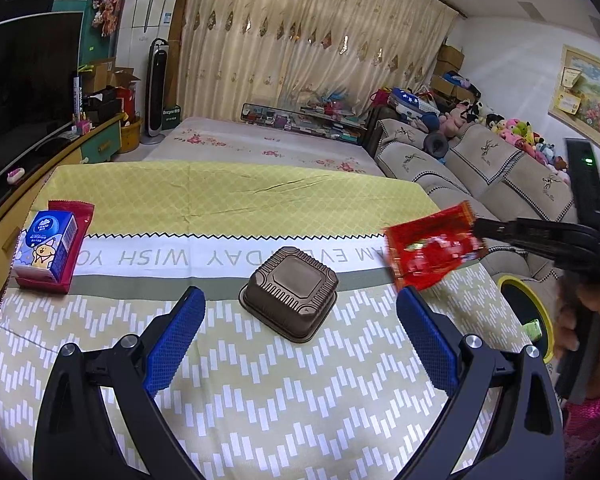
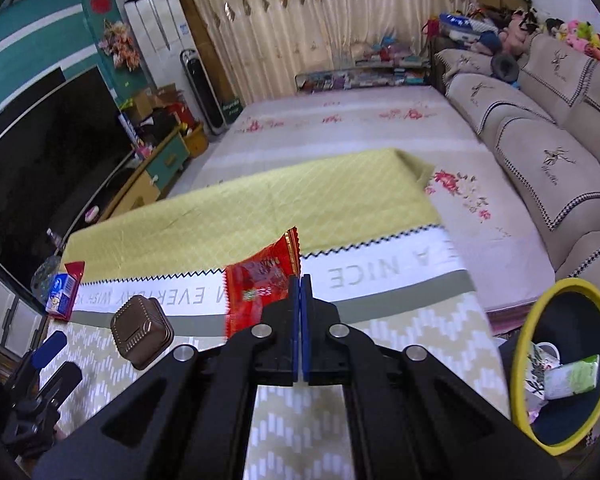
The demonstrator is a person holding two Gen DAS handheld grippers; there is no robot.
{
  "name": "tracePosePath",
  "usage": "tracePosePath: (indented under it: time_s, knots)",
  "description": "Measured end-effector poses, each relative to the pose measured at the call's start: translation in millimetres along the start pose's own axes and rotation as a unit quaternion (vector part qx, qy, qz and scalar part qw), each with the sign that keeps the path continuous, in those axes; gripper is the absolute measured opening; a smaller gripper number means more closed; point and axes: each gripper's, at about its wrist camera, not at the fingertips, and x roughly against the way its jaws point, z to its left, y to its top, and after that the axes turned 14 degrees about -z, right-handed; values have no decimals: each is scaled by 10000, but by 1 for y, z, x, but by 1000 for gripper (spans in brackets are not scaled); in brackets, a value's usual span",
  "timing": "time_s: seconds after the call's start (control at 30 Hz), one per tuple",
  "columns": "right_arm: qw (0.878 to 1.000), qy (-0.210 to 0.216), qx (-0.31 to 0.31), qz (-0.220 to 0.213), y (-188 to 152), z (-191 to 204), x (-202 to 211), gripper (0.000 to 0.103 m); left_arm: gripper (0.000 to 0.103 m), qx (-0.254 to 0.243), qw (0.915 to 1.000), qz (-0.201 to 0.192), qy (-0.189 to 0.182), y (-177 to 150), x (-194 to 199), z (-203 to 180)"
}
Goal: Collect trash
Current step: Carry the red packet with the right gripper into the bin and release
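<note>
A red snack wrapper (image 2: 260,284) hangs above the table, pinched at its edge by my right gripper (image 2: 300,284), whose blue pads are shut on it. In the left wrist view the same red snack wrapper (image 1: 432,252) is held up at the right by the right gripper (image 1: 480,230). My left gripper (image 1: 300,300) stands open low over the cloth, with a brown plastic tray (image 1: 290,294) upside down just ahead between its fingers, untouched. That brown plastic tray (image 2: 142,330) shows at the left in the right wrist view, with the left gripper (image 2: 56,356) beside it.
A yellow-rimmed bin (image 2: 566,364) with trash inside stands off the table's right edge. A blue tissue pack (image 1: 46,250) lies on a red wrapper (image 1: 70,216) at the table's left. A sofa (image 1: 480,168) runs along the right, a TV (image 2: 40,168) on the left.
</note>
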Motion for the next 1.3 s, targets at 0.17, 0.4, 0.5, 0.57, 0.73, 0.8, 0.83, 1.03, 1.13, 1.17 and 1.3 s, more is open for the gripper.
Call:
tracePosePath:
  time_s: [0.17, 0.4, 0.5, 0.57, 0.73, 0.8, 0.83, 1.03, 1.13, 1.17, 1.3]
  knots:
    - [9996, -26, -105, -269, 7, -18, 32, 1, 95, -48, 10000, 4, 17, -1, 0, -2]
    - [9981, -178, -186, -558, 11, -40, 70, 1, 95, -116, 9999, 8, 24, -3, -2, -5]
    - [9963, -455, -287, -674, 12, -61, 83, 1, 95, -151, 9999, 0, 18, -3, -2, -5]
    - [9940, -706, -421, -722, 12, -82, 90, 1, 95, -175, 9998, -7, 0, -4, -2, -6]
    - [9828, -1416, -856, -822, 5, -143, 106, 1, 95, -214, 9998, -6, -44, -5, -1, -10]
    - [9771, -1674, -1012, -835, -1, -165, 110, 1, 95, -217, 9997, -2, -57, -5, -2, -11]
    - [9731, -1840, -1106, -833, -5, -178, 113, 1, 95, -223, 9997, 1, -54, -5, -2, -12]
    - [9596, -2325, -1439, -658, -29, -225, 107, 1, 95, -262, 9996, 75, -40, -8, -6, -11]
    - [9530, -2571, -1525, -497, -43, -241, 95, 2, 95, -296, 9995, 94, -37, -8, -7, -13]
    - [9506, -2654, -1536, -483, -46, -243, 93, 2, 95, -308, 9995, 99, -36, -9, -8, -13]
    - [9441, -2833, -1628, -445, -57, -249, 89, 9, 95, -335, 9994, 127, -40, -10, -9, -14]
